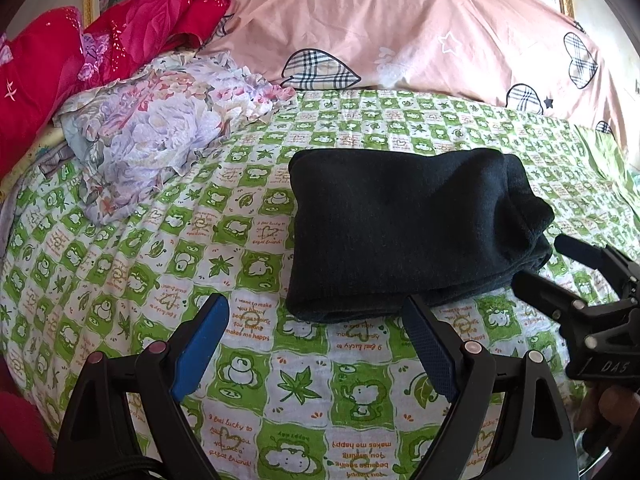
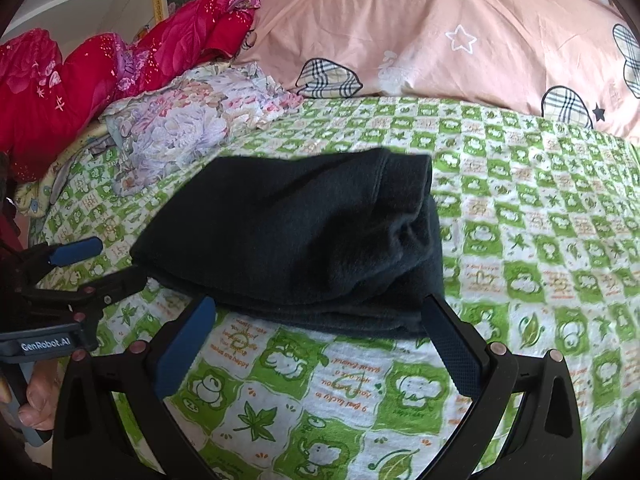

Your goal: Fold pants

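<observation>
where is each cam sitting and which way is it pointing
Left wrist: sits on the left claw, looking forward over the green checked bedsheet at the folded black pants; its own open blue-padded fingers frame the bottom, and the right claw enters at the right edge.
Right wrist: sits on the right claw, facing the same way, closer to the pants; its open fingers show, plus the left claw and the holding hand at left.
Shared: pants, bedsheet, pink quilt, floral cloth, red bedding.

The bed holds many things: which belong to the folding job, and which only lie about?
For the job:
black pants, folded
left gripper, open
right gripper, open

Lying about:
floral cloth
red quilt
pink duvet
green bedsheet
</observation>
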{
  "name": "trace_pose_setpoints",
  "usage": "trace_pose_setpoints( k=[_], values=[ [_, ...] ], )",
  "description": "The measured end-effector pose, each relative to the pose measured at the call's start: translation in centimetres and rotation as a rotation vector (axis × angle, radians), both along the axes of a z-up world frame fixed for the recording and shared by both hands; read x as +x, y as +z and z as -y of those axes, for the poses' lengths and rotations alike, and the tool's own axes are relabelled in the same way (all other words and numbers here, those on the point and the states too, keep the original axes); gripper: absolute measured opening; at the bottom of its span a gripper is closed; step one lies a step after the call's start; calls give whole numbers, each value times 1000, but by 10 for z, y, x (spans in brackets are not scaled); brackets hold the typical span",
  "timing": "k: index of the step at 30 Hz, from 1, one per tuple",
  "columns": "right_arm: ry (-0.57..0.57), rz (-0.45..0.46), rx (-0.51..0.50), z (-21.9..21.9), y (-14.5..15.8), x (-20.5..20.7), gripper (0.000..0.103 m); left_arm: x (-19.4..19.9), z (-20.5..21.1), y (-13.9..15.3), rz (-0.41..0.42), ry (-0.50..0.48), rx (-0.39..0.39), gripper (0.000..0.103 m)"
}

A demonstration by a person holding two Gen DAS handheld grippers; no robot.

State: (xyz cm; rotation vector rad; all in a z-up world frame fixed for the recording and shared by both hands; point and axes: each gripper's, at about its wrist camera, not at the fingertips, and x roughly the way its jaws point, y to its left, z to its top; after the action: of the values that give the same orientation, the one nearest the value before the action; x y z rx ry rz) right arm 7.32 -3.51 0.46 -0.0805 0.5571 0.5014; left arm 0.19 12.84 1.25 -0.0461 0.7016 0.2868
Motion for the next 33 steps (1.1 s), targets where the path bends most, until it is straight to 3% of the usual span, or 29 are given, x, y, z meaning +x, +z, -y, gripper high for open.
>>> trace_pose_setpoints(
  k=[9,15,33],
  values=[
    [-16,-41,-3,2,29,17,103,19,-8,18,-2,-15,-58,89],
    [-2,-64,-45,-3,27,23,103,25,-7,20,-20,-7,-48,88],
    [2,-93,17,11,26,29,103,36,-6,25,-64,25,-26,88]
  ],
)
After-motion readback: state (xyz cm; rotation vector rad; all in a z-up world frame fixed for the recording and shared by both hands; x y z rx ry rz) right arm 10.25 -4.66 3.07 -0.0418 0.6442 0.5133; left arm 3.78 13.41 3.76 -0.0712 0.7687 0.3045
